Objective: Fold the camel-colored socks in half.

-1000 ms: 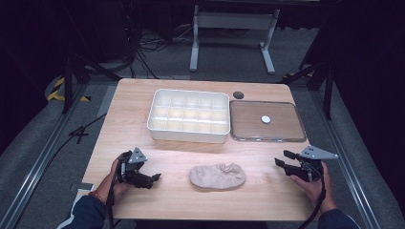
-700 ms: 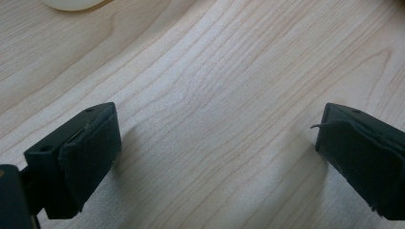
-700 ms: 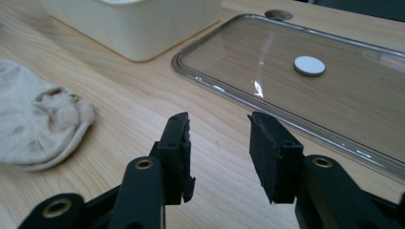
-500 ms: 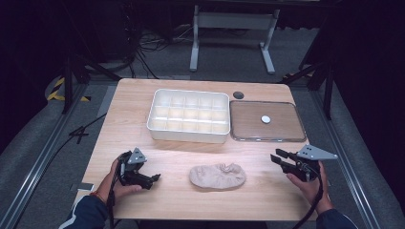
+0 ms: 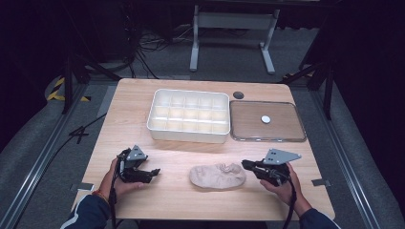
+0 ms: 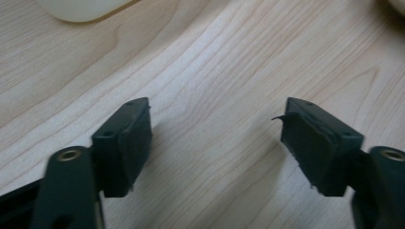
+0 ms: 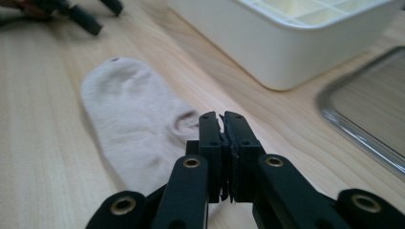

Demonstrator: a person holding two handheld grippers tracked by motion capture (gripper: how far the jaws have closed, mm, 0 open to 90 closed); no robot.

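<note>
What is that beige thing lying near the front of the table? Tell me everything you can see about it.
It is a short sock, pale beige, of soft knitted-looking cloth, empty and lying flat on the wooden table with slight wrinkles near its opening. It sits between the two hand-held grippers, in front of the white compartment tray. The right gripper, its jaws shut, is right at its opening end; whether it touches is unclear. The rounded toe end points toward the left gripper.

The table (image 5: 143,119) is evenly lit against dark surroundings; both gripper views are softly blurred.
</note>
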